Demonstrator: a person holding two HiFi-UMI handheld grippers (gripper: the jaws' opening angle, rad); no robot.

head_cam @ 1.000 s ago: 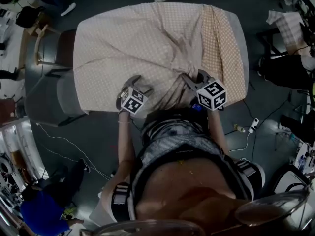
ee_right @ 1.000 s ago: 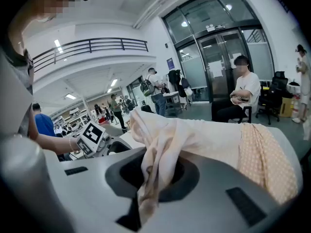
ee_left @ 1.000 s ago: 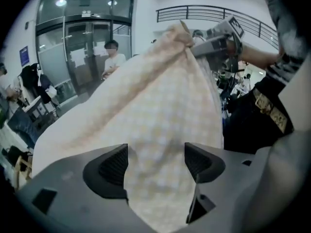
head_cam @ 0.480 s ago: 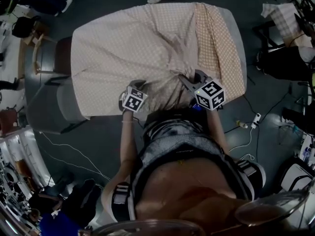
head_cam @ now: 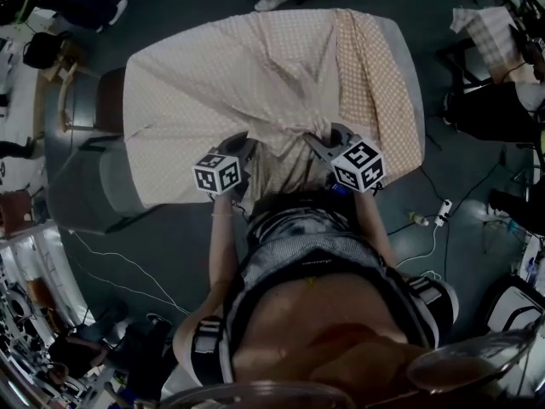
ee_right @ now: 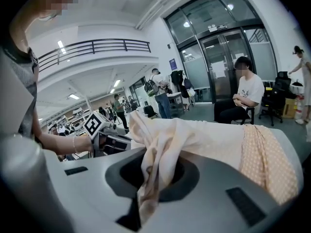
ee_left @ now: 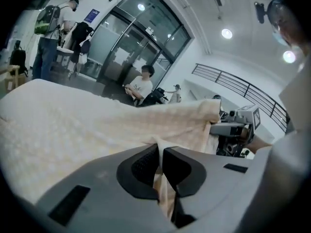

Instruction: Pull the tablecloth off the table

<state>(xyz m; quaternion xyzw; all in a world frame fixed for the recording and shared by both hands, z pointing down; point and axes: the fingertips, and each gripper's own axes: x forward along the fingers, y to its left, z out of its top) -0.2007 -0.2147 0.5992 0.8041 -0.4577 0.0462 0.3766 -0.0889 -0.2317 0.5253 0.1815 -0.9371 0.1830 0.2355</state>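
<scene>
A person stands at the near edge of the counter (head_cam: 411, 58), both grippers closed on the tablecloth (head_cam: 213, 75). The left gripper (head_cam: 245, 147) pinches a thin fold; the right gripper (head_cam: 326, 141) holds a thicker bunch. The cloth, ridged toward both grips, covers most of the counter.

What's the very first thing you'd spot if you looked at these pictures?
The big pale tablecloth stands out, spread over the grey table and wrinkling into folds toward the near edge. There the left gripper and the right gripper both pinch it. Each gripper carries a black-and-white marker cube.
</scene>
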